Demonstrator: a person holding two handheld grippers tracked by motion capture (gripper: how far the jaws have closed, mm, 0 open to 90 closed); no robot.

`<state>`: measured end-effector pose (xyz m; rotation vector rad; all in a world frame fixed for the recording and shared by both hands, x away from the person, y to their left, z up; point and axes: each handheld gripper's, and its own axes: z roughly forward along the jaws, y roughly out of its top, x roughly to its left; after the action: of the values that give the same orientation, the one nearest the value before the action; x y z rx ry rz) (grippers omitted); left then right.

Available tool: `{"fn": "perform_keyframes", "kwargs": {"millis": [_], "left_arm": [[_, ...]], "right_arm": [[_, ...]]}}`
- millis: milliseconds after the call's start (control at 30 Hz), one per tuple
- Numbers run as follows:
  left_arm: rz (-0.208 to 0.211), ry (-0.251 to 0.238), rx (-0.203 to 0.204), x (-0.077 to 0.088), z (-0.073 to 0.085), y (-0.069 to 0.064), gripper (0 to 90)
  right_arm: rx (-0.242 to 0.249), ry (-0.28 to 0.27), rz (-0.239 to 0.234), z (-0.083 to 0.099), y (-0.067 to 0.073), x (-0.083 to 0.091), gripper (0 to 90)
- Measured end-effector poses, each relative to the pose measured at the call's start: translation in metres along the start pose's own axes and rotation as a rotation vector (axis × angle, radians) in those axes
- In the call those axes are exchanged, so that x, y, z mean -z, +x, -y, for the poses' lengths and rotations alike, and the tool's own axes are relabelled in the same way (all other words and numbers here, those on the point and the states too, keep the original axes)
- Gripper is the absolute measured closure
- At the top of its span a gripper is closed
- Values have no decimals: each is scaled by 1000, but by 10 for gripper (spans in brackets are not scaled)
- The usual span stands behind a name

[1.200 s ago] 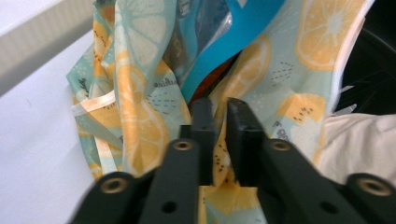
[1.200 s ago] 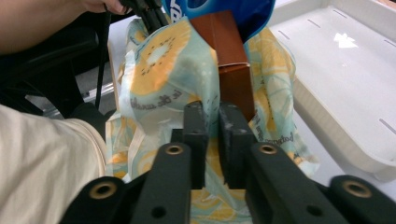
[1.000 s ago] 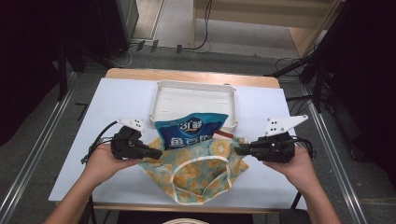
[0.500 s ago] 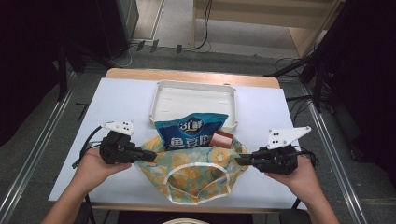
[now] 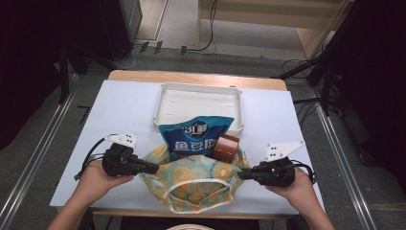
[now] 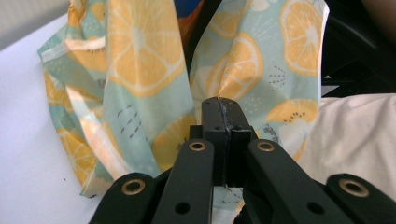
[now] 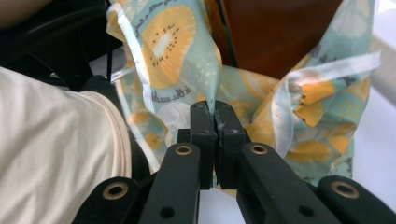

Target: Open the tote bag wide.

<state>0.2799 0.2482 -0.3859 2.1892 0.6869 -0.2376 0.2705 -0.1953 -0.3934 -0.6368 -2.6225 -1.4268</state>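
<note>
From the high view, a citrus-print fabric bag (image 5: 198, 179) lies at the near edge of the white-covered table (image 5: 119, 110), its mouth stretched wide between the two tools. Poking out of that mouth toward the far side are a blue snack packet (image 5: 194, 139) and, just beside it on the right, a brown box (image 5: 226, 147); both lean against the near wall of a white tray (image 5: 163, 103), which sits behind the bag at the middle of the table. The left gripper (image 5: 152, 168) has its jaws pinched tight on the bag's left rim, and the right gripper (image 5: 242, 175) is clamped the same way on the right rim. There is bare tabletop to either side of the tray and bag, while the bag's near end hangs right at the table's front edge. Over to the left gripper view: the left gripper (image 6: 221, 103) has its jaws pressed together with a fold of orange-slice fabric (image 6: 140, 60) caught between them, white tabletop showing off to the left. In the right gripper view, the right gripper (image 7: 215, 108) is closed on the bag's cloth (image 7: 177, 51) too, the brown box (image 7: 280, 32) standing inside just beyond, and the bag's pale hem (image 7: 322, 70) trailing to the right.
</note>
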Motion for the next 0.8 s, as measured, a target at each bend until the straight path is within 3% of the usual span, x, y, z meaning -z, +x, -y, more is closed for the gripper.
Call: {"fn": "perform_keyframes", "kwargs": {"millis": [367,600,800], "left_arm": [[15,13,50,-16,17,15,900],[34,42,52,-31,19,22,900],[34,23,58,-25,20,21,899]], "right_arm": [[-13,16,23,18,-9,-21,894],[-23,21,11,26,-15,-33,894],[-30,20,8,26,-15,-35,875]]}}
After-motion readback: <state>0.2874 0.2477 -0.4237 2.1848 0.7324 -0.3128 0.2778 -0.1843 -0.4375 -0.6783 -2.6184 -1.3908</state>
